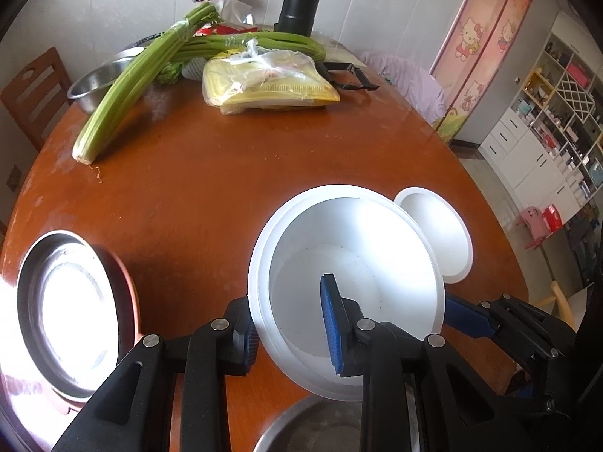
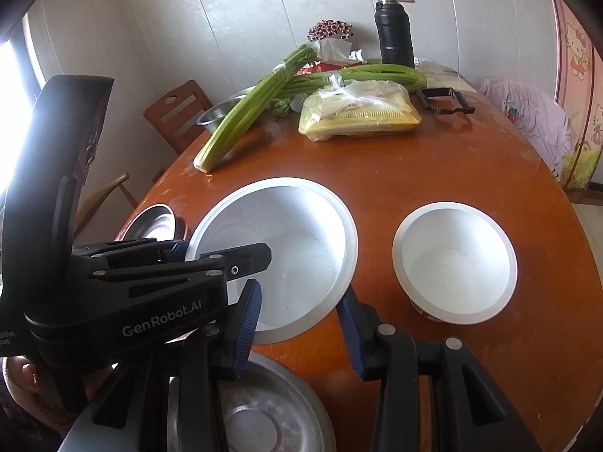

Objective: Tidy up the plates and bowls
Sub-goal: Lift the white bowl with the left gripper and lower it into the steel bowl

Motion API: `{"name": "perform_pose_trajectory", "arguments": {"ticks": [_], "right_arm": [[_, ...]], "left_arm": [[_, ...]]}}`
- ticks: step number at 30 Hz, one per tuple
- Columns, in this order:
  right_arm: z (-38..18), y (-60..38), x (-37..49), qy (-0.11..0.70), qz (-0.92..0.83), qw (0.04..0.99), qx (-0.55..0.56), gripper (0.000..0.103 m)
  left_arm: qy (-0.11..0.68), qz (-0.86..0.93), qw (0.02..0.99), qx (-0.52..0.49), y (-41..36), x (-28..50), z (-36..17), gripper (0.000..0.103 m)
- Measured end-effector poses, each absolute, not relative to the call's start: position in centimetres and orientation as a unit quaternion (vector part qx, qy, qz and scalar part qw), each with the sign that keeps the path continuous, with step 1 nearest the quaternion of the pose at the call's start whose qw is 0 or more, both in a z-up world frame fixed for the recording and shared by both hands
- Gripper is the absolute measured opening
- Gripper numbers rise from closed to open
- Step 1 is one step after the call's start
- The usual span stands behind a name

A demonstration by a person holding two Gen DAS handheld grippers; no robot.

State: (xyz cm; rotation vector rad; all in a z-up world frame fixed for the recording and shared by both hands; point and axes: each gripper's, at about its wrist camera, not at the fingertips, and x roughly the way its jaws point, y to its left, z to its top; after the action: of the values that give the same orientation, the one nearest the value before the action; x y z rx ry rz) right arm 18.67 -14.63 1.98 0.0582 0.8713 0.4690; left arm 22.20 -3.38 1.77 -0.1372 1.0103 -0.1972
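A large white bowl (image 1: 350,263) (image 2: 286,241) sits on the brown table. My left gripper (image 1: 290,320) straddles its near-left rim, one blue pad inside (image 1: 331,324) and one outside, apparently shut on the rim. It also shows in the right wrist view (image 2: 211,260). My right gripper (image 2: 299,324) is open at the bowl's near rim, its fingers on either side, empty. A smaller white bowl (image 2: 454,260) (image 1: 439,229) stands to the right. A metal plate (image 2: 271,414) lies in front. A steel dish in a brown-rimmed one (image 1: 71,312) lies left.
At the far end lie celery stalks (image 1: 128,86), a bagged yellow packet (image 1: 264,83), a steel bowl (image 1: 94,86), a black flask (image 1: 299,0) and a black clip frame (image 2: 444,101). A wooden chair (image 2: 177,113) stands at the left.
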Motion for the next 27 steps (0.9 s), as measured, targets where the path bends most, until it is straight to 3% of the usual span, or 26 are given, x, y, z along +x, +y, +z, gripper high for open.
{"name": "perform_pose_trajectory", "arguments": {"ticks": [27], "right_arm": [[3.8, -15.3, 11.9, 0.391, 0.245, 0.887, 0.014, 0.042]], "left_arm": [[0.460, -0.090, 0.882, -0.057, -3.9, 14.9, 3.8, 0.030]]}}
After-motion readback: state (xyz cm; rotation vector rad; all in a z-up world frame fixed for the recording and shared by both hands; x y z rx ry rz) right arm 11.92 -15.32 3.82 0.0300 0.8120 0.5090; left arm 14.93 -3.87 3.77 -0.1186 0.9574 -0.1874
